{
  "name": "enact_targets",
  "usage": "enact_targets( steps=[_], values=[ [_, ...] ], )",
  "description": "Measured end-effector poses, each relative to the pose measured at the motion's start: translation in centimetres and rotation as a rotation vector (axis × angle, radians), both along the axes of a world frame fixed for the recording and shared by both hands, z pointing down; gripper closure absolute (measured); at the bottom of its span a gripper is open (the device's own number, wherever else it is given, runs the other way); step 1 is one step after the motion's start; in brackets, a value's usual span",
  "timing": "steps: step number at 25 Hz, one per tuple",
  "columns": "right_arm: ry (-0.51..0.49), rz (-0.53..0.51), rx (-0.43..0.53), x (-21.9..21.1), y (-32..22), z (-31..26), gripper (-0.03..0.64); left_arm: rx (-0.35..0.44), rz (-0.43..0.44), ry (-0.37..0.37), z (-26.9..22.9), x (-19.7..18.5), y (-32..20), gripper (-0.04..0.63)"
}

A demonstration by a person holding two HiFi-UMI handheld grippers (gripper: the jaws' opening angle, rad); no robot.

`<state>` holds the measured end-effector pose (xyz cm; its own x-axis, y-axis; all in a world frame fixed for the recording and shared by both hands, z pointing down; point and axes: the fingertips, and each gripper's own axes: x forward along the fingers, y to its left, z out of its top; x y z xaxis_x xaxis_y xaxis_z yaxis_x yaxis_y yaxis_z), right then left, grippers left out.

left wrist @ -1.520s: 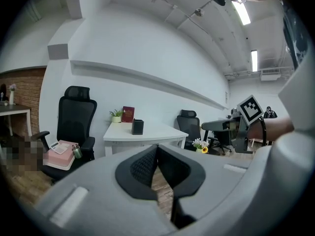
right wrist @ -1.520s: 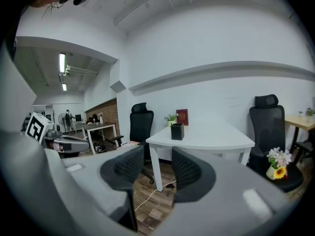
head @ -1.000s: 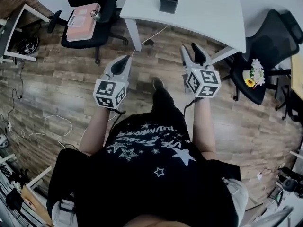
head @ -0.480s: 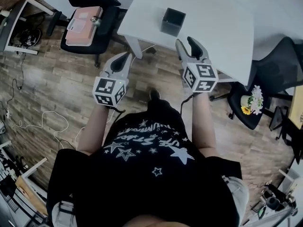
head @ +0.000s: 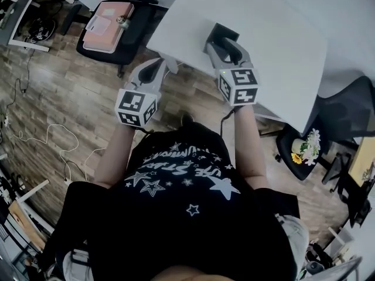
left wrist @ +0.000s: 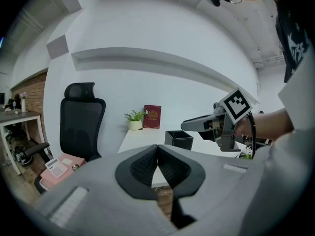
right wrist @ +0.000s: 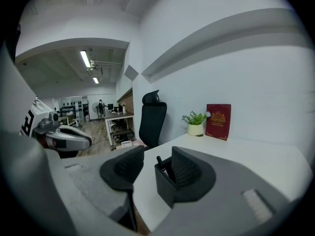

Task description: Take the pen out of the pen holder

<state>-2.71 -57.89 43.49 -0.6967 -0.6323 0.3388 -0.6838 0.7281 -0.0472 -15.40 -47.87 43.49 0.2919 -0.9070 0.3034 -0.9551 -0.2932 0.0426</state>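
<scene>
The black square pen holder point(head: 215, 33) stands on the white table point(head: 281, 34), partly hidden behind my right gripper point(head: 223, 43) in the head view. In the right gripper view the right gripper point(right wrist: 153, 165) is open, its pads either side of the holder's point(right wrist: 165, 187) near corner. A dark pen point(right wrist: 160, 162) pokes out of the holder between the pads, untouched. My left gripper point(head: 157, 69) hangs at the table's near edge, left of the holder. Its pads point(left wrist: 157, 154) meet, shut on nothing. The left gripper view shows the holder point(left wrist: 178, 139) and the right gripper point(left wrist: 203, 124) beside it.
A black office chair point(head: 117, 16) with a pink notebook point(head: 107, 21) stands left of the table. Another chair holding flowers point(head: 306, 147) is at the right. A small potted plant point(left wrist: 134, 120) and a red book point(left wrist: 152, 116) stand at the table's far side.
The person has stepped up to the table. The right gripper has moved forward over the tabletop to the pen holder, and the left gripper has come up to the table's edge.
</scene>
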Motion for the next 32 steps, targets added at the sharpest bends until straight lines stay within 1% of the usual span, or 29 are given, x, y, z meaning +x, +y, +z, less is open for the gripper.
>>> enact_targets(
  steps=[1,2,6,8,10,11,14,16,18,22,23,27,32],
  values=[
    [0.016,-0.015,-0.006,-0.4,-0.5,0.3,0.443,-0.002,-0.008,-0.002,0.1,-0.1,-0.2,0.584],
    [0.033,-0.03,-0.011,-0.7,-0.8,0.5,0.463,-0.004,-0.016,-0.004,0.2,-0.2,-0.4,0.584],
    [0.117,-0.091,-0.017,-2.1,-1.8,1.6,0.463,-0.008,-0.051,-0.006,0.6,-0.9,-0.9,0.584],
    [0.167,-0.12,-0.021,-2.6,-1.9,2.2,0.483,-0.008,-0.071,-0.004,0.8,-1.4,-0.9,0.584],
    [0.21,-0.143,-0.034,-2.9,-1.8,2.8,0.483,-0.009,-0.089,-0.002,0.9,-1.8,-0.8,0.584],
    [0.226,-0.149,-0.04,-3.0,-1.8,3.0,0.483,-0.01,-0.096,-0.002,1.0,-2.0,-0.7,0.584],
    [0.268,-0.155,-0.05,-3.0,-1.8,3.4,0.515,-0.013,-0.114,-0.001,1.1,-2.5,-0.5,0.584],
    [0.301,-0.158,-0.061,-3.1,-1.8,3.7,0.516,-0.013,-0.125,0.0,1.2,-2.7,-0.4,0.584],
    [0.33,-0.155,-0.067,-3.1,-1.9,4.0,0.539,-0.012,-0.133,0.002,1.3,-2.8,-0.3,0.584],
    [0.335,-0.135,-0.093,-3.0,-1.9,4.0,0.556,-0.014,-0.142,0.005,1.5,-2.8,0.3,0.584],
    [0.34,-0.132,-0.092,-2.8,-1.9,4.0,0.571,-0.014,-0.145,0.005,1.5,-2.9,0.4,0.584],
    [0.332,-0.126,-0.066,-2.7,-2.0,3.6,0.58,-0.011,-0.159,0.008,1.4,-3.4,1.0,0.584],
    [0.293,-0.088,-0.01,-2.0,-1.7,1.6,0.58,0.005,-0.15,0.01,0.8,-3.4,2.1,0.584]
  ],
)
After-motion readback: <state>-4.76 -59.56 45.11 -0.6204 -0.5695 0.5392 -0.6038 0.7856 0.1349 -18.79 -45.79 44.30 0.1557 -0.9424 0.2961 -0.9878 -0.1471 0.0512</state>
